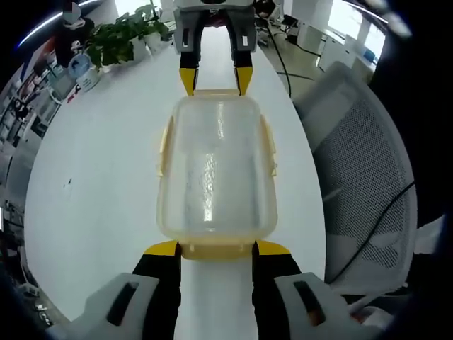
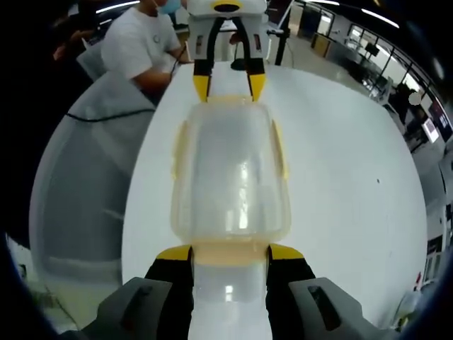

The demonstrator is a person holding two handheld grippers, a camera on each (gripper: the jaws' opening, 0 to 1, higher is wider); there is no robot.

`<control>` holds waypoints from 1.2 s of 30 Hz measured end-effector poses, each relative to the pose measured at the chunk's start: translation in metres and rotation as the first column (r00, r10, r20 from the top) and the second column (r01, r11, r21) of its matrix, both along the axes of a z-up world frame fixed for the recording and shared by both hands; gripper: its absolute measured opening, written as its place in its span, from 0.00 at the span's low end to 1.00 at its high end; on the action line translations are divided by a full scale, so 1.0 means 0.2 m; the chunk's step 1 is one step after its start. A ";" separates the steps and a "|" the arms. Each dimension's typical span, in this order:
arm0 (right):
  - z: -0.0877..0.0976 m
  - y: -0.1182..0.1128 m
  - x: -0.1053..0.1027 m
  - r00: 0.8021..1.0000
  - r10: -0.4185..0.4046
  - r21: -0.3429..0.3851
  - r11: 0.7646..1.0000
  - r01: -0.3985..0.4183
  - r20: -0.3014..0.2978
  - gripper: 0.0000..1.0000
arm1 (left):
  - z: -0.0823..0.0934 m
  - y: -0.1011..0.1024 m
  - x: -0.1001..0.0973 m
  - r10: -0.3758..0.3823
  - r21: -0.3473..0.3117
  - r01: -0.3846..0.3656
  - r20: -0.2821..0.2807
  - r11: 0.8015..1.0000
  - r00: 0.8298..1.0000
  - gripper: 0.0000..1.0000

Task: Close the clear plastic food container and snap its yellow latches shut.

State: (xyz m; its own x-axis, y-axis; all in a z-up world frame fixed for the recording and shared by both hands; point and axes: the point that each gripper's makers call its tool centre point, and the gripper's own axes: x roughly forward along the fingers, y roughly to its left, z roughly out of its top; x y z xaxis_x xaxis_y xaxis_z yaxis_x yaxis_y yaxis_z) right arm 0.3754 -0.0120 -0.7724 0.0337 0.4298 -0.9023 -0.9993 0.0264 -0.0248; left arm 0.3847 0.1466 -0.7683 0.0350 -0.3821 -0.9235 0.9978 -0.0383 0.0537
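In the left gripper view, the clear plastic food container (image 1: 216,166) lies lid-down-closed on the white table (image 1: 92,205), its lid seated over the tub. The left gripper (image 1: 216,249) rises just below the container, jaws spread wide, their yellow tips flanking the near yellow latch (image 1: 216,250) at the container's short end; whether they press it cannot be told. Beyond the container, the right gripper (image 1: 215,78) faces back, its jaws likewise parted on either side of the far latch (image 1: 215,93). Side latches (image 1: 270,145) run along the container's long edges. A grey mesh office chair (image 1: 361,170) stands beside the table, to the container's right, and a potted plant (image 1: 124,39) sits well beyond it, up left. In the right gripper view, the container (image 2: 230,173) sits between the two tools again: the right gripper (image 2: 230,253) with open jaws straddles the near latch (image 2: 230,253), and the left gripper (image 2: 229,83) stands at the far end. A person in a white shirt (image 2: 138,42) sits beyond the container, up left, behind a grey chair (image 2: 81,170).
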 end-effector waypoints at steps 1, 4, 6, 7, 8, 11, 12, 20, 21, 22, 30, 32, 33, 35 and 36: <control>0.00 -0.01 0.00 1.000 -0.001 0.000 1.000 0.001 0.000 0.38 | 0.00 -0.01 0.00 0.000 -0.001 0.000 0.000 1.000 1.000 0.38; -0.01 -0.04 0.01 1.000 -0.002 -0.002 1.000 0.002 0.000 0.38 | 0.00 -0.04 0.00 0.001 -0.002 -0.001 0.000 1.000 1.000 0.38; -0.01 -0.05 0.00 1.000 -0.002 -0.003 1.000 0.002 -0.002 0.38 | 0.00 -0.05 0.00 0.002 -0.002 -0.002 -0.004 1.000 1.000 0.38; -0.01 -0.06 0.00 1.000 -0.002 -0.004 1.000 0.002 -0.003 0.38 | -0.01 -0.06 0.00 0.001 -0.002 -0.001 -0.005 1.000 1.000 0.38; -0.01 -0.06 0.00 1.000 -0.002 -0.004 1.000 0.002 -0.003 0.38 | -0.01 -0.07 0.00 0.001 -0.001 -0.001 -0.006 1.000 1.000 0.38; -0.02 -0.08 0.00 1.000 -0.005 -0.006 1.000 0.005 -0.005 0.38 | -0.01 -0.08 0.00 0.001 -0.001 -0.001 -0.009 1.000 1.000 0.38; -0.02 -0.09 0.00 1.000 -0.006 -0.006 1.000 0.006 -0.006 0.38 | -0.01 -0.09 0.00 0.001 -0.001 -0.001 -0.010 1.000 1.000 0.38; -0.03 -0.12 0.01 1.000 -0.004 -0.014 1.000 0.004 -0.008 0.38 | -0.02 -0.12 0.00 0.007 0.001 -0.007 -0.013 1.000 1.000 0.38; -0.03 -0.13 0.01 1.000 -0.004 -0.015 1.000 0.004 -0.008 0.38 | -0.02 -0.13 0.00 0.007 -0.001 -0.007 -0.013 1.000 1.000 0.38; -0.03 -0.14 0.01 1.000 -0.005 -0.018 1.000 0.004 -0.009 0.38 | -0.02 -0.14 0.00 0.008 -0.003 -0.008 -0.016 1.000 1.000 0.38; -0.04 -0.21 0.01 1.000 -0.007 -0.026 1.000 0.007 -0.013 0.38 | -0.04 -0.20 0.00 0.008 -0.014 -0.009 -0.025 1.000 1.000 0.38; -0.05 -0.22 0.01 1.000 -0.007 -0.029 1.000 0.007 -0.014 0.38 | -0.04 -0.22 -0.01 0.009 -0.014 -0.010 -0.026 1.000 1.000 0.38; -0.05 -0.23 0.01 1.000 -0.008 -0.030 1.000 0.007 -0.015 0.38 | -0.05 -0.23 0.00 0.009 -0.015 -0.010 -0.027 1.000 1.000 0.38; -0.05 -0.25 0.00 1.000 -0.008 -0.031 1.000 0.008 -0.018 0.38 | -0.05 -0.24 0.00 0.008 -0.016 -0.009 -0.028 1.000 1.000 0.38; -0.05 -0.25 0.00 1.000 -0.009 -0.031 0.999 0.008 -0.019 0.38 | -0.05 -0.25 -0.01 0.008 -0.016 -0.009 -0.030 1.000 1.000 0.38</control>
